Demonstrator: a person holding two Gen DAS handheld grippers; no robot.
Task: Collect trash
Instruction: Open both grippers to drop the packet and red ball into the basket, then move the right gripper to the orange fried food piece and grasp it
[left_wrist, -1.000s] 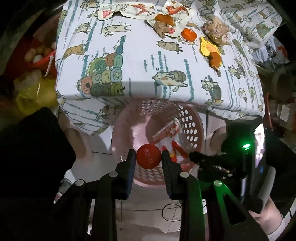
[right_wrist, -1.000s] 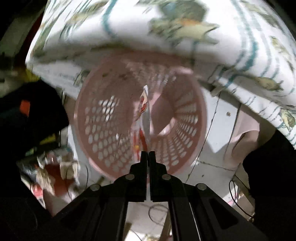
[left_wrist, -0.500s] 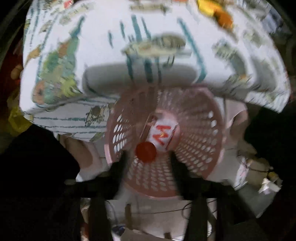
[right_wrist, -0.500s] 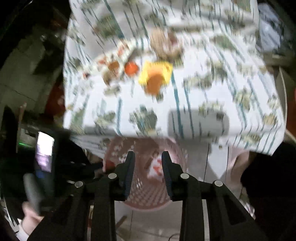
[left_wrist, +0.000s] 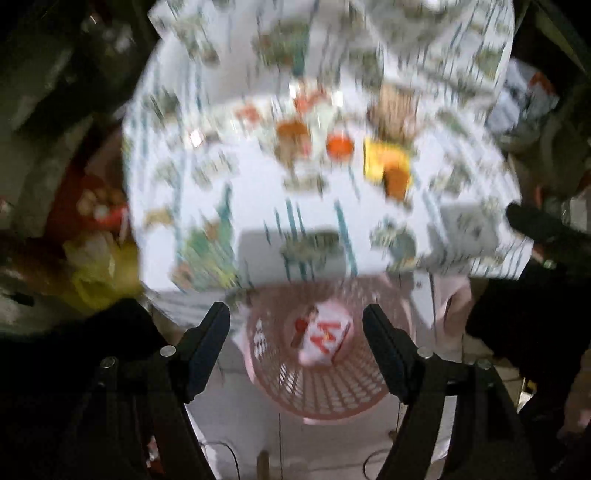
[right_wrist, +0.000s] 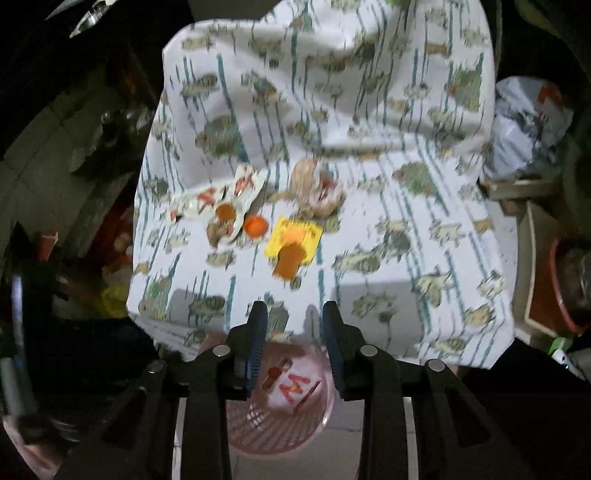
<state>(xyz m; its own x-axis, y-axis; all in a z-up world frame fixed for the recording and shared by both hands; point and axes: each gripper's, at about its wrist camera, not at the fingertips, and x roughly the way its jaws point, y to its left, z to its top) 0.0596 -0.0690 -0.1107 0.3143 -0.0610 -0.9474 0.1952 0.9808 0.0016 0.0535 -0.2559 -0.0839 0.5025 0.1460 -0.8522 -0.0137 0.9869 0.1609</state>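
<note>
My landmark is the pink basket (left_wrist: 325, 402), which sits on the floor just under the near edge of the table (right_wrist: 388, 236).

My left gripper (left_wrist: 295, 343) hangs over the basket's near rim. Its two black fingers (left_wrist: 210, 339) are spread wide apart, one on each side of the basket, and I hold nothing in them. This view is very blurry.

Inside the basket lies a white wrapper with red marks (left_wrist: 325, 338). A small red piece (left_wrist: 304, 325) lies just left of it. I cannot tell what that piece is.

My right gripper (right_wrist: 293, 339) is also above the basket, close to the table edge. Its jaws are partly open and hold nothing.

More trash is up on the table, past the basket. To the left are torn white wrappers (right_wrist: 221, 199). Next comes a round orange cap (right_wrist: 255, 225). Then comes a yellow packet (right_wrist: 293, 240) with a brown-orange lump (right_wrist: 290, 264) on its near edge. Behind these is a crumpled brown wad (right_wrist: 314, 192).
</note>
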